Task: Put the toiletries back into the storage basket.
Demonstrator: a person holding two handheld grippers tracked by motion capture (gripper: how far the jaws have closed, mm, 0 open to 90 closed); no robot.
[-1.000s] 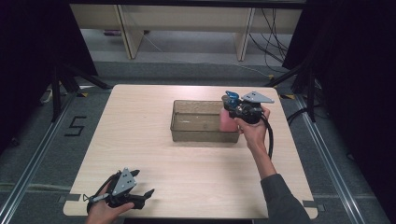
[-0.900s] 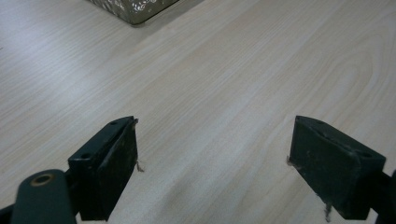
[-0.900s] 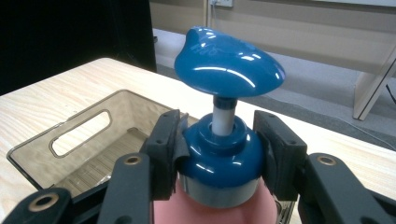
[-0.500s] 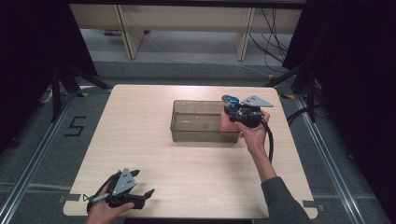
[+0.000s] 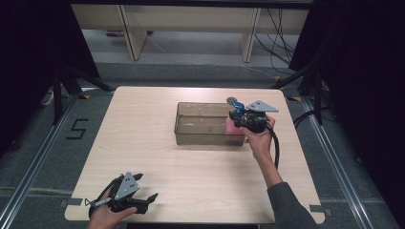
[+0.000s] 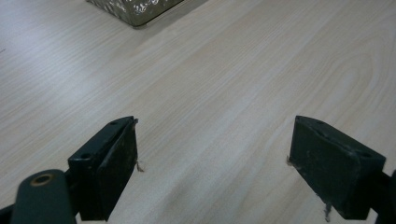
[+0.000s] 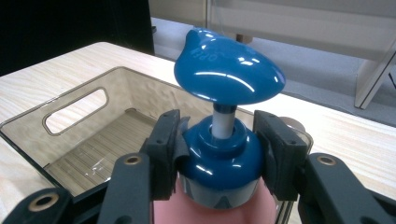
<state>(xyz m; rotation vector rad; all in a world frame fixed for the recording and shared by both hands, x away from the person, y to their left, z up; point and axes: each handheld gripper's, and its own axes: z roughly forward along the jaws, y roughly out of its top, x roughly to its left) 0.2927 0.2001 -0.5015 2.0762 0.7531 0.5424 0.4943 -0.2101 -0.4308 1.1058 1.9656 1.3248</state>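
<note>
While its jaws clamp the blue collar of a pink pump bottle (image 7: pixel 219 158), the right gripper (image 5: pixel 237 119) holds that bottle upright at the right end of a clear plastic bin (image 5: pixel 191 129), which sits on the counter (image 5: pixel 143 143) toward its far right corner. Its blue pump head (image 7: pixel 229 72) rises above the jaws. Near the counter's front left corner, the left gripper (image 6: pixel 212 154) rests with jaws spread wide apart, grasping nothing.
</note>
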